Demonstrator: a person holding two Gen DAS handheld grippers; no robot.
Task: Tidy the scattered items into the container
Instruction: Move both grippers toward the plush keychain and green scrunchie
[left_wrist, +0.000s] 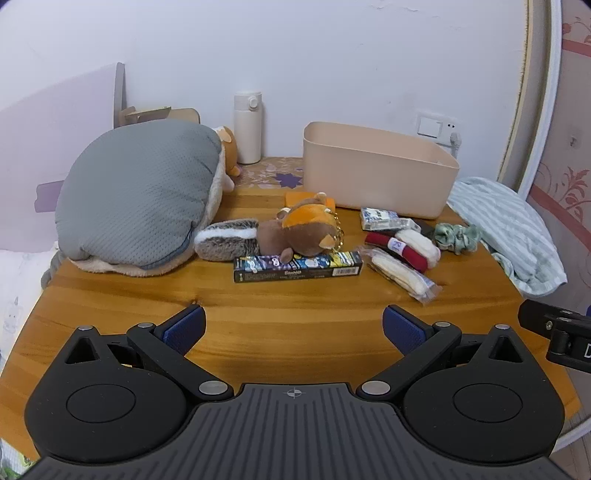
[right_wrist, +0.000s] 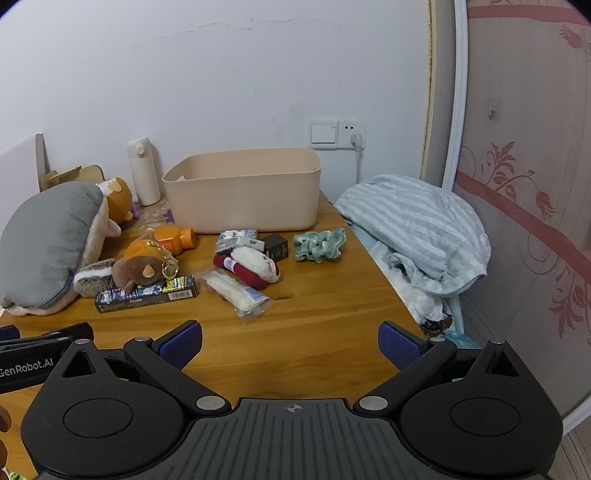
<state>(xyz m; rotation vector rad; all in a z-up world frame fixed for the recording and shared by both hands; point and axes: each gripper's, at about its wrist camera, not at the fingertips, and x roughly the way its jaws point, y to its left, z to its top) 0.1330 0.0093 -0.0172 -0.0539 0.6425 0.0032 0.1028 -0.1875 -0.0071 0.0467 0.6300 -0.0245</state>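
Hovering low over the near edge of the orange-brown wooden table (right_wrist: 314, 332), the left gripper (left_wrist: 293, 326) and the right gripper (right_wrist: 290, 343) both stand spread wide with nothing between their blue pads. The scattered items lie in a loose band at about twelve o'clock from each gripper, just in front of the beige plastic tub (right_wrist: 243, 192), which sits at the far side of the table against the wall.

Nearest is the long dark printed cardboard box (left_wrist: 297, 266), stiff and light by the look of it; it likely takes best across its narrow width near the middle, though the brown-and-orange plush squirrel with a gold keychain (left_wrist: 295, 230) rests on it and would probably have to go first. That toy looks soft and forgiving, so a squeeze on the body should hold. The clear plastic packet of white contents (right_wrist: 236, 291) looks slippery and floppy, so a pinch across its middle seems safest. The red-and-white rolled cloth bundle (right_wrist: 251, 267) and the pale green fabric scrunchie (right_wrist: 319, 245) appear light and compressible. Behind these lie the small blue-and-white tissue pack (right_wrist: 236, 238), the small black box (right_wrist: 277, 247) and the orange plastic bottle lying on its side (right_wrist: 175, 238), rounded, so it might roll.
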